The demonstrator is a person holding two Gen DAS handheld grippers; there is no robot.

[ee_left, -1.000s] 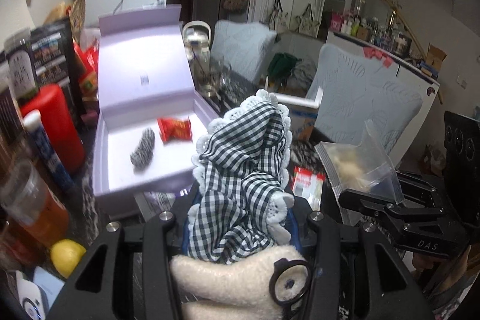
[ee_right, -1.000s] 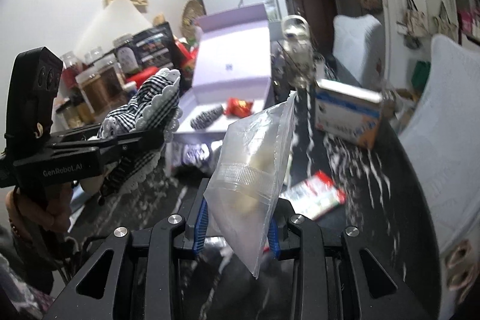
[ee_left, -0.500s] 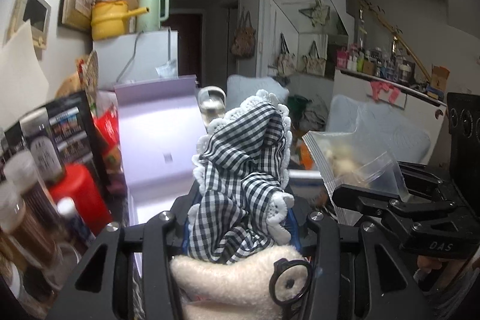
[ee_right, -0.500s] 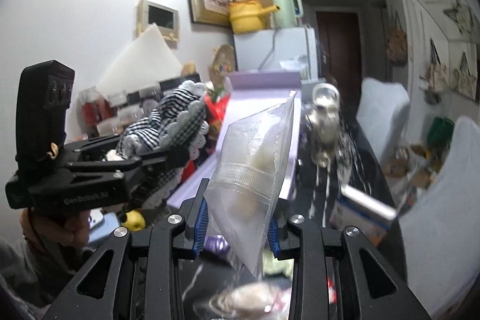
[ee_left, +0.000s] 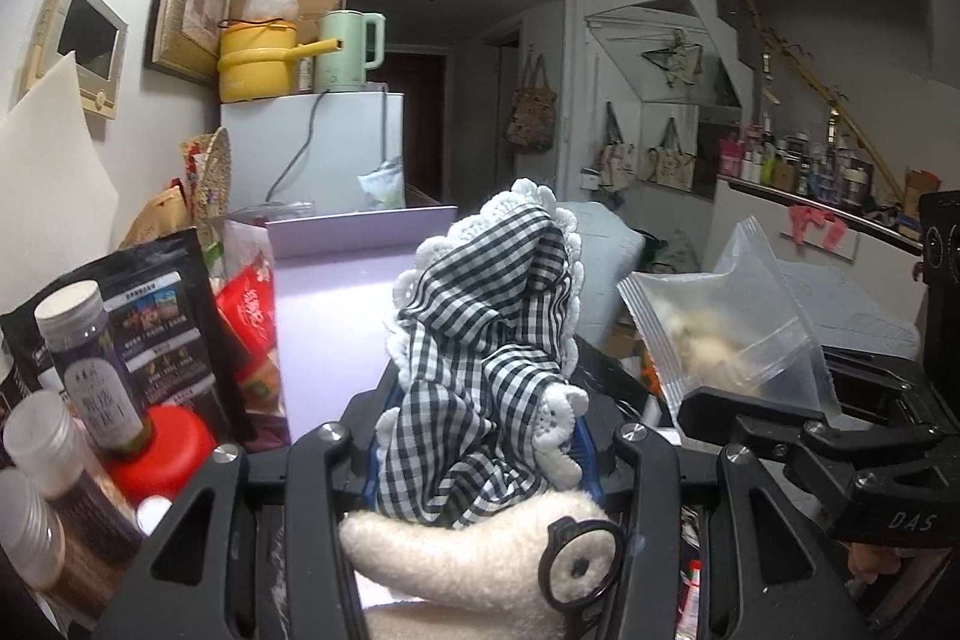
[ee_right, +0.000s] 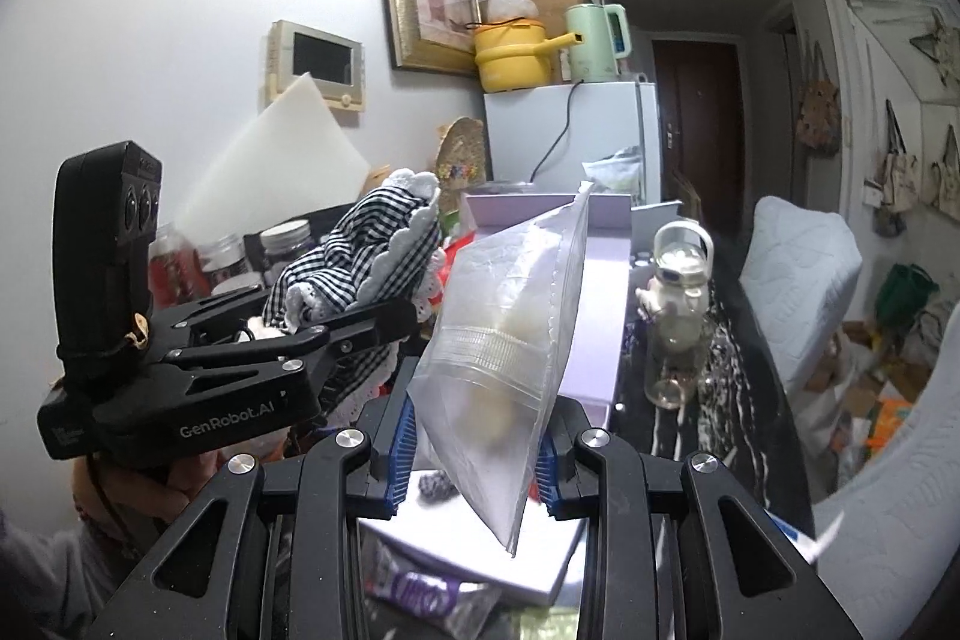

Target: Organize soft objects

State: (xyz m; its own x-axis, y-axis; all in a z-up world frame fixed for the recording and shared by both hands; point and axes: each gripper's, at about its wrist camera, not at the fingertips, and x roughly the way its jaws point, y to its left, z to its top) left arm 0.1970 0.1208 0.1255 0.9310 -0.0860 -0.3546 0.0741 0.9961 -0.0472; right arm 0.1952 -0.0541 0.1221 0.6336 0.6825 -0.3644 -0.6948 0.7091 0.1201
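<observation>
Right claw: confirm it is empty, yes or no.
No, the right claw is shut on a clear bag standing between its blue pads.

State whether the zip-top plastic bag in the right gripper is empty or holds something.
It holds something: pale lumps show through the clear plastic bag clamped in the right gripper. What they are cannot be told.

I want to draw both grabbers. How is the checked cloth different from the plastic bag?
The cloth is black-and-white checked with white lace edging; the bag is clear, so pale lumps show inside. The cloth is bunched and folded; the bag stands flat and stiff, with a zip strip across it. The cloth is in the left gripper; the bag is in the right gripper. Both are pinched between blue pads and stick upward.
</observation>
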